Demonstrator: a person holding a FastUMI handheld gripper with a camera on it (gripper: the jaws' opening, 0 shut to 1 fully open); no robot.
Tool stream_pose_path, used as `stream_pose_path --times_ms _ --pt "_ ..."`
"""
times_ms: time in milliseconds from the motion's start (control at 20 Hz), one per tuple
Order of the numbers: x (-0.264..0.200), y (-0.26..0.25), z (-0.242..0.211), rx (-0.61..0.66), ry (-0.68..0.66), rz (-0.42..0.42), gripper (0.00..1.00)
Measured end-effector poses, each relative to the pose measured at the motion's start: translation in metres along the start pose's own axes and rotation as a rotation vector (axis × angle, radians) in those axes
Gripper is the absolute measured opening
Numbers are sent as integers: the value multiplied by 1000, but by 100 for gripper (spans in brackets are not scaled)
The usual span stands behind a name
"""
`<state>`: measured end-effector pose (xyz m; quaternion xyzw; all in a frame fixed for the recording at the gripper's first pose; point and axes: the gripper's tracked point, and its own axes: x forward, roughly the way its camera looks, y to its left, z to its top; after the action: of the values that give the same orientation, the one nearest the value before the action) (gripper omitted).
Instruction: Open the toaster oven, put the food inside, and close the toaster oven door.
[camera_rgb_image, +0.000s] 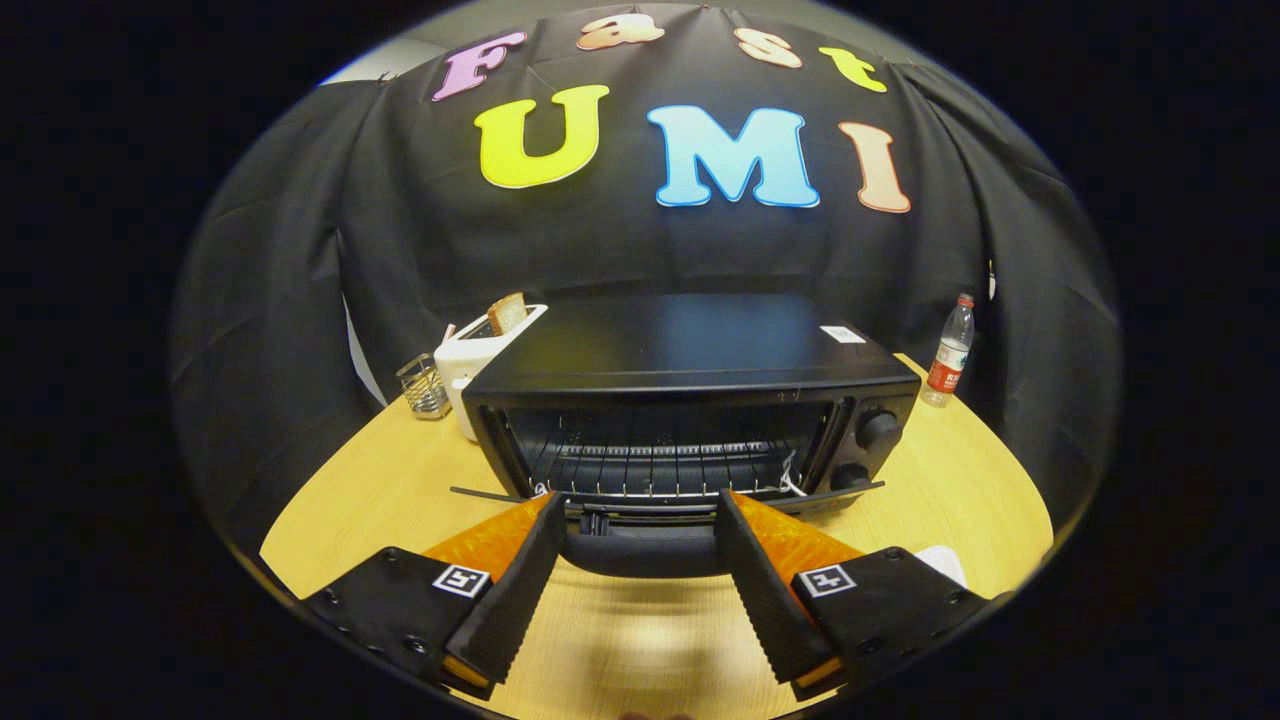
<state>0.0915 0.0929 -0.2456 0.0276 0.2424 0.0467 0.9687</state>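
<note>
Spread fingers flanking open oven door

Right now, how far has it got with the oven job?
The first step looks done: the toaster oven stands with its door dropped flat, showing a bare wire rack inside. In hand: the tongs are open and hold nothing, one finger at each side of the door's handle. Left: putting food in and closing the door.

The gripper is spread wide, its fingers either side of the handle of the toaster oven's lowered door. Inside, the wire rack is bare. A toaster stands far left, a bottle far right.
</note>
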Motion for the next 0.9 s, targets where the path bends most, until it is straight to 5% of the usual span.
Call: stream_pose_path --times_ms 250,450,900 --pt "-14 -2 -49 60 110 15 96" --pt "-7 -6 -106 152 325 9 97" --pt "-54 -60 -111 160 404 6 99"
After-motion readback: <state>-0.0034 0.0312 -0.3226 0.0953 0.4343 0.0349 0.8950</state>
